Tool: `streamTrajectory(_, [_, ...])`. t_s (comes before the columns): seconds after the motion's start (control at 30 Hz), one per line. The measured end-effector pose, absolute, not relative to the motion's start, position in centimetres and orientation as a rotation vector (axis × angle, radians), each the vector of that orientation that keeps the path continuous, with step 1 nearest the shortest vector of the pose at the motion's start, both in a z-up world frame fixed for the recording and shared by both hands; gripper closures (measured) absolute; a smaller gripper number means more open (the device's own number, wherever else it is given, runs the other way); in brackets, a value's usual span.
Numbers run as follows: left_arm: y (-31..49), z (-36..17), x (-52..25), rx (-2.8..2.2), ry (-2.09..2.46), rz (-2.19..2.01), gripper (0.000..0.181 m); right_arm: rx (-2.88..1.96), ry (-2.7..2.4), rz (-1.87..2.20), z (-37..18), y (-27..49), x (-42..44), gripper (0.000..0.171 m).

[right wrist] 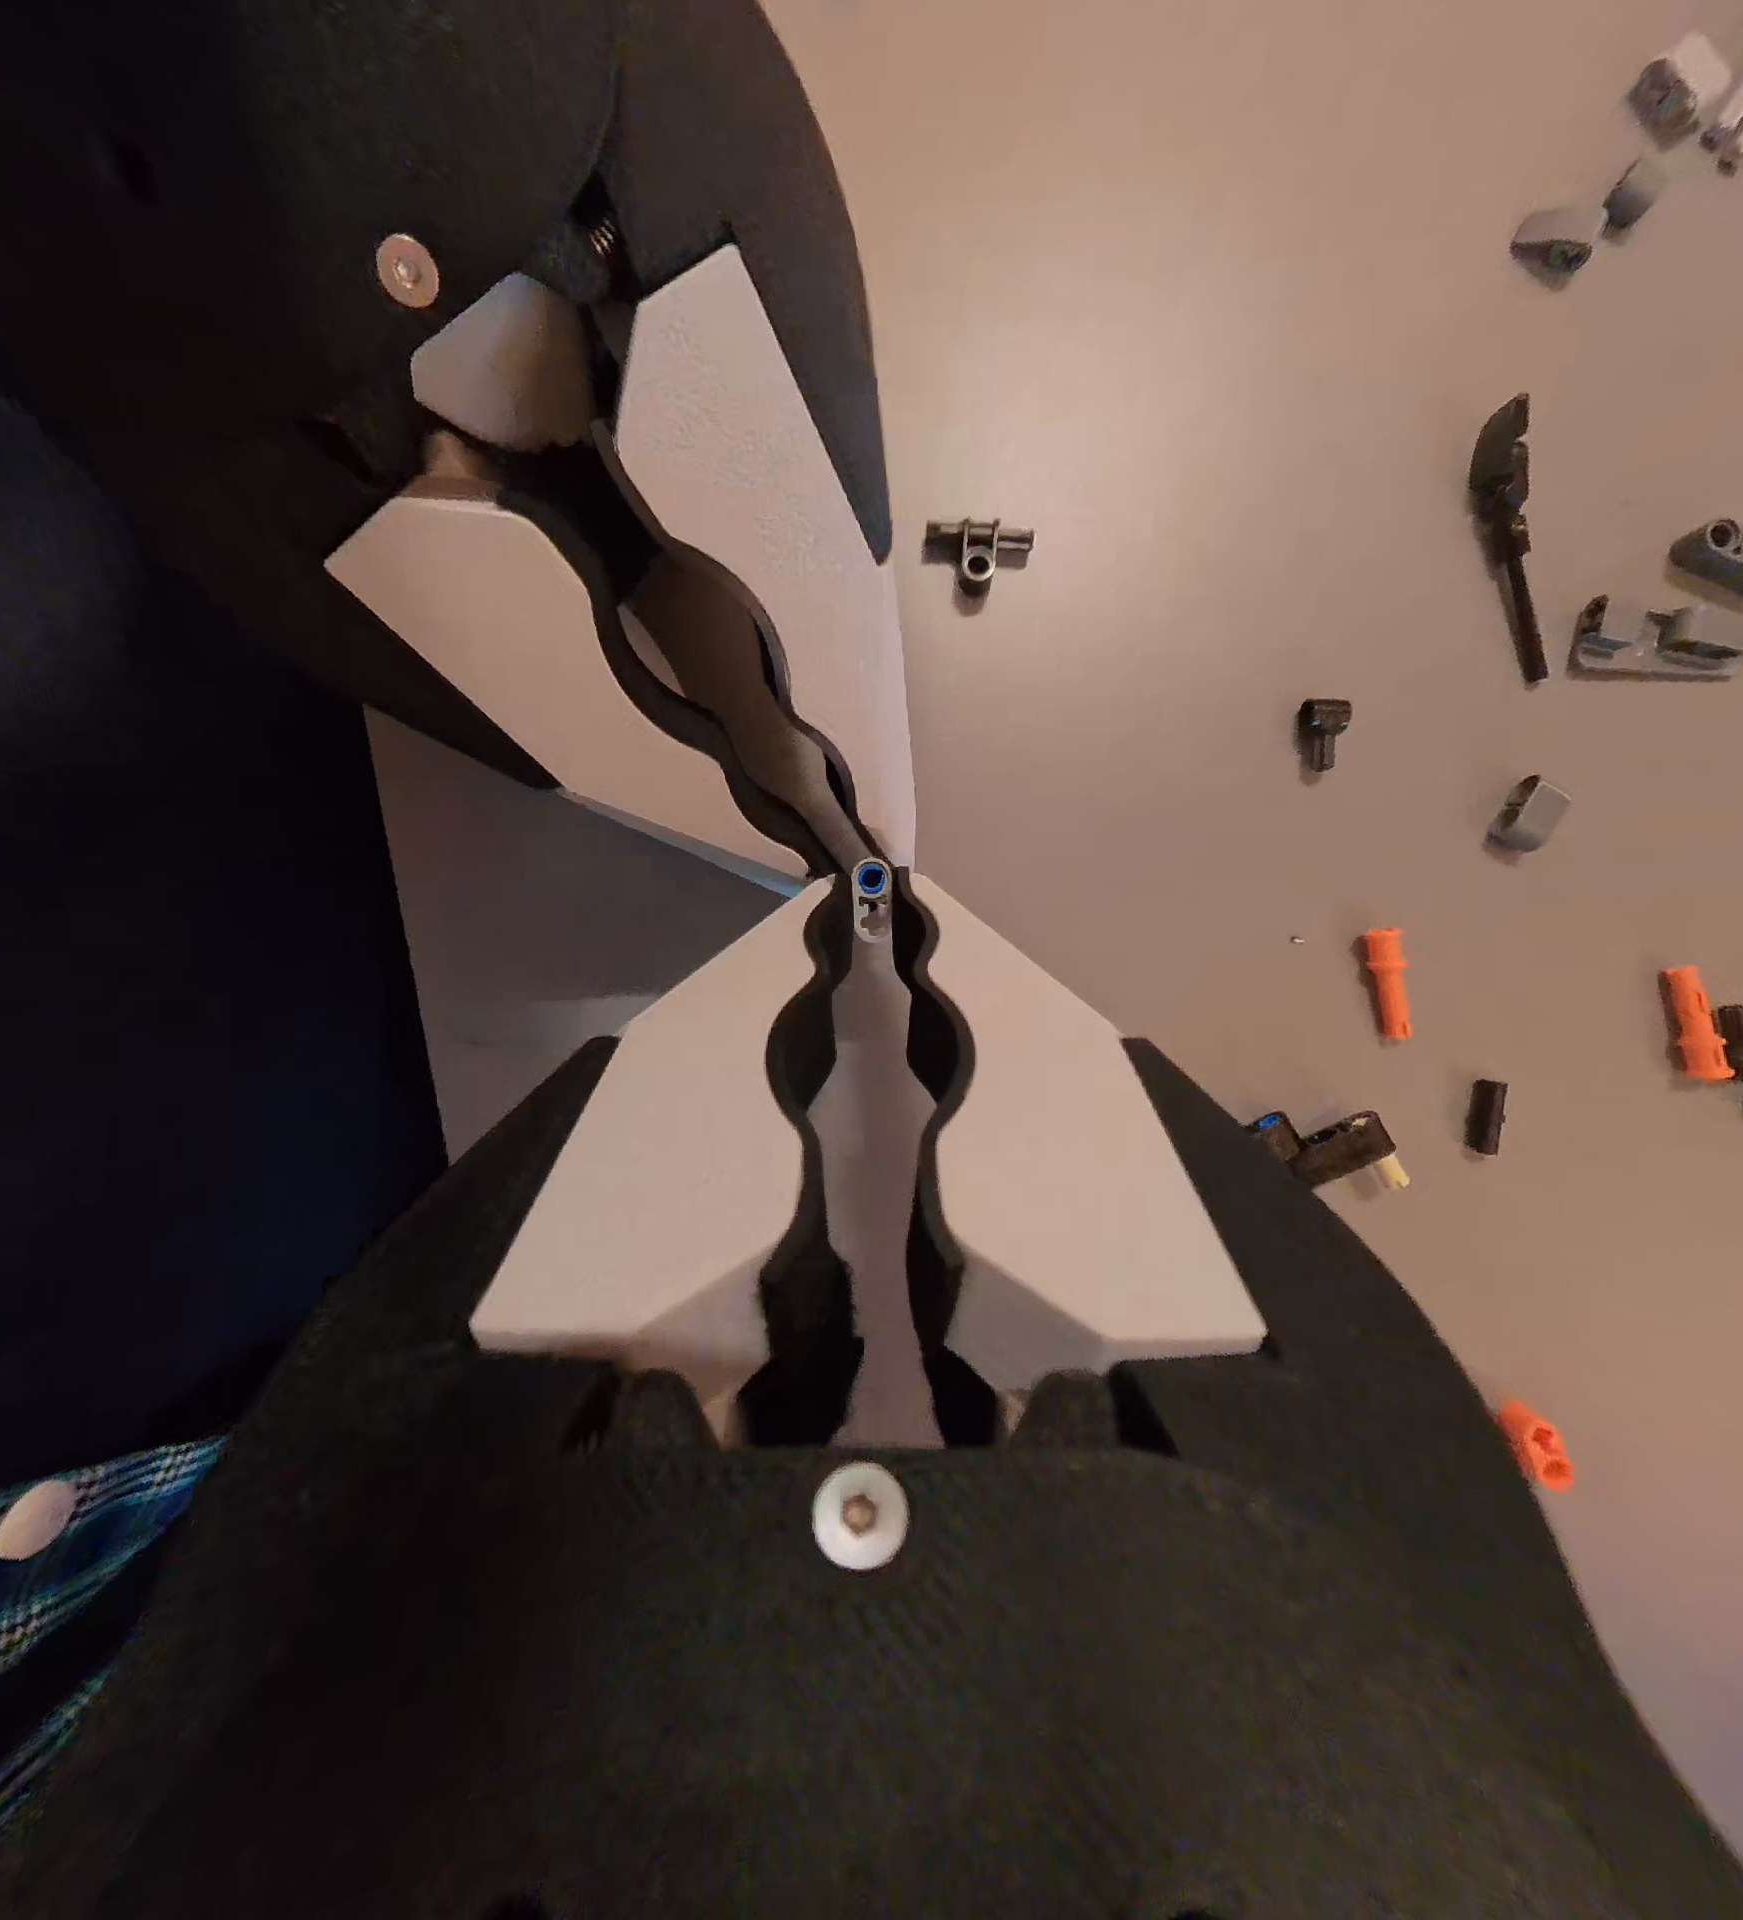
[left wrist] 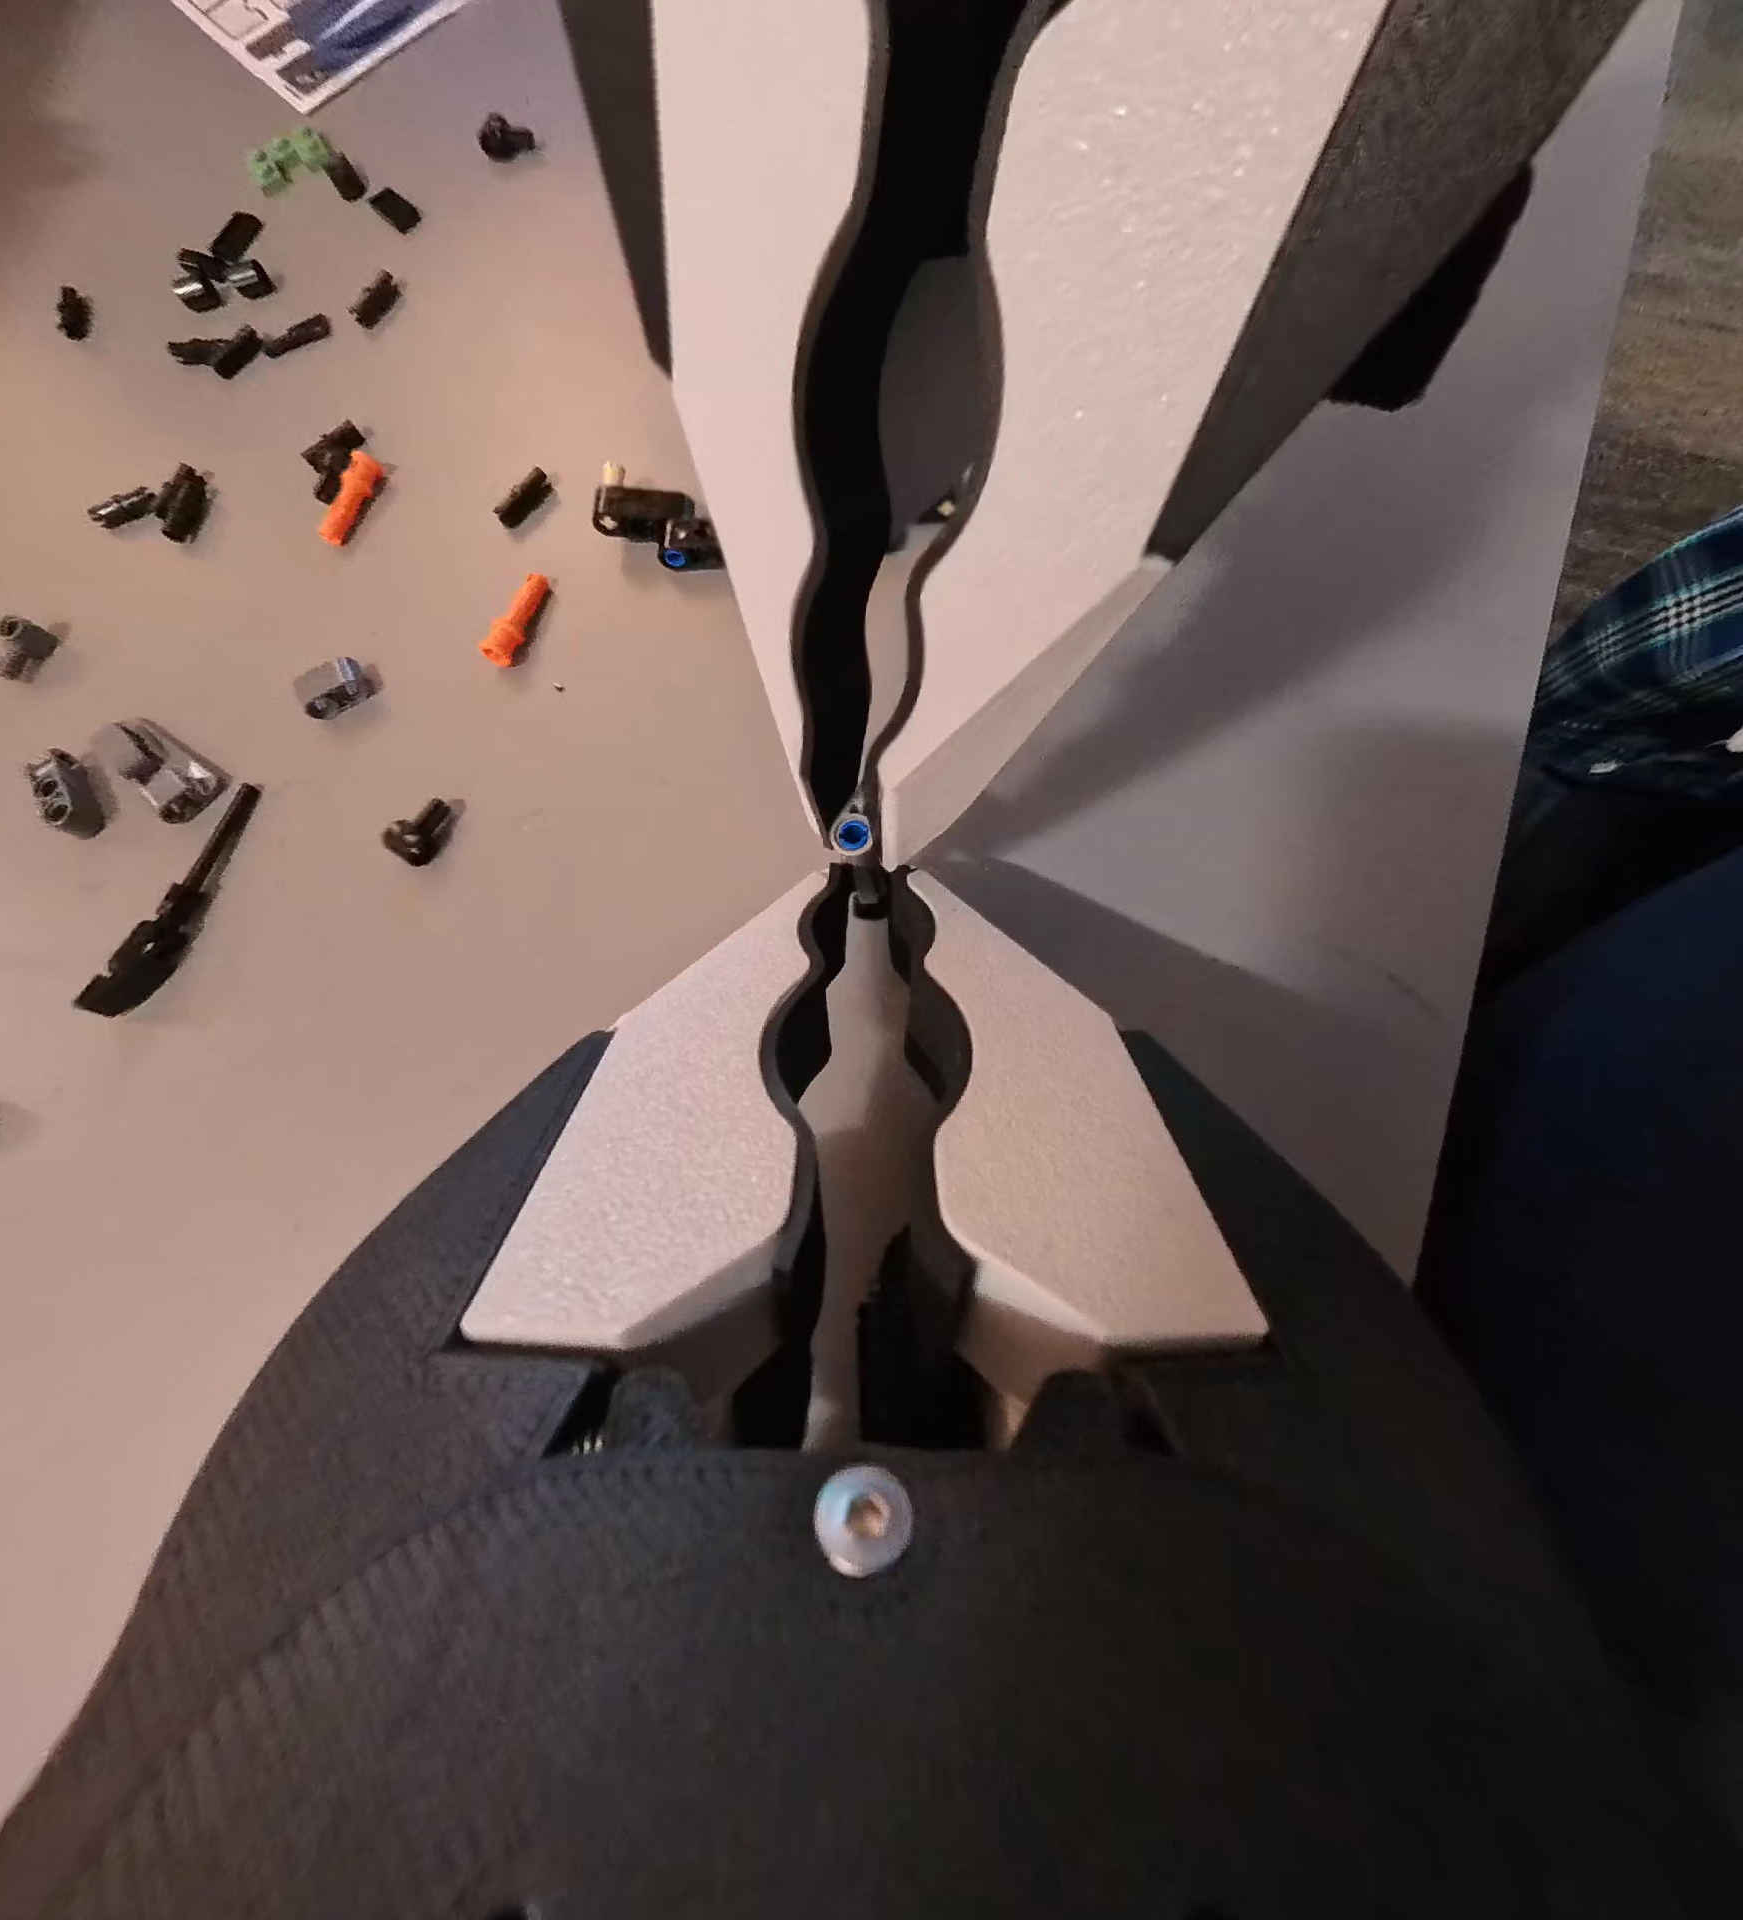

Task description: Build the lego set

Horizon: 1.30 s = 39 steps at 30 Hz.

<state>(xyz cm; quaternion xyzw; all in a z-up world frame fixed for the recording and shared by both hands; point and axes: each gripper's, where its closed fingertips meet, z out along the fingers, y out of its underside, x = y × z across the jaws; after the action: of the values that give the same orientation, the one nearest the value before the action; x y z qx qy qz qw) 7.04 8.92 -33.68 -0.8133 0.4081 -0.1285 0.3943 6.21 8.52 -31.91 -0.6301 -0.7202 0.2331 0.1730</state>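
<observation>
Both grippers meet tip to tip above the table edge. In the right wrist view my right gripper [right wrist: 872,906] is shut on a small grey two-hole beam [right wrist: 868,928] with a blue pin [right wrist: 872,880] in its upper hole. My left gripper [right wrist: 839,847] comes in from the upper left and touches that beam. In the left wrist view my left gripper [left wrist: 867,885] is shut on a small black piece [left wrist: 867,891], mostly hidden between its fingers. The right gripper [left wrist: 851,821] comes down from above, with the blue pin [left wrist: 853,832] at its tip against the black piece.
Loose parts lie scattered on the beige table [left wrist: 431,1039]: orange pins [left wrist: 514,620] [right wrist: 1384,982], several black connectors [left wrist: 223,275], grey connectors [right wrist: 1527,814], a long black blade piece [left wrist: 171,914] [right wrist: 1506,520], a green piece [left wrist: 287,158]. An instruction sheet [left wrist: 327,42] lies at the far edge. A plaid sleeve [left wrist: 1698,644] is at the right. My two grippers' fingertips are within a few centimetres of each other.
</observation>
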Motion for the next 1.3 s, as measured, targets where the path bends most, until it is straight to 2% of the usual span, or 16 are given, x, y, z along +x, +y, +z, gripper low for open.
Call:
streamTrajectory(0.3, [8.8,-30.3,3.5,-2.066,0.934,-0.324,0.175,-1.703,-1.948,0.818,-28.5,8.4,2.6,0.165])
streamTrajectory(0.83, [7.4,-27.8,-1.8,-2.058,0.752,-0.434,0.176,-1.63,-1.887,0.992,-25.9,7.1,-2.8,0.164])
streamTrajectory(1.3, [7.6,-27.2,-4.0,-2.048,0.536,-0.652,0.175,-1.622,-1.735,1.086,-23.8,9.0,-3.3,0.152])
